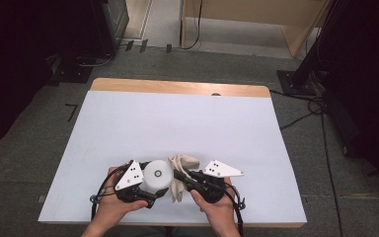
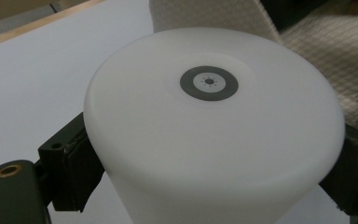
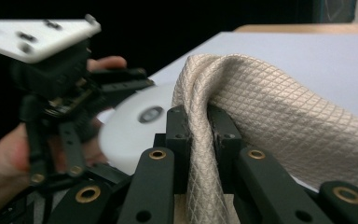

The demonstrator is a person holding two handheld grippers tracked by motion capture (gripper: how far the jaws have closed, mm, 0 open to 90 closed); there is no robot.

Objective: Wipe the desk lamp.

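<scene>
Between my right tool's (image 3: 198,135) clamped jaws hangs the beige quilted cloth (image 3: 279,116); my left tool (image 2: 205,168) grips the white round plastic container (image 2: 209,140). Next, I judge, wiping it.

White plastic cup (image 2: 214,135): round, smooth, translucent-white, flat face turned up and toward the camera, with a small dark grey ring mark at its centre. Sits near the front edge of the table, slightly left of centre, clamped at both sides.

Beige cloth (image 3: 270,112): woven, fine diamond-quilt pattern, bunched and folded. One fold pinched and lifted, the rest draping down to the table. Lies just right of the cup, touching or nearly touching it.
</scene>
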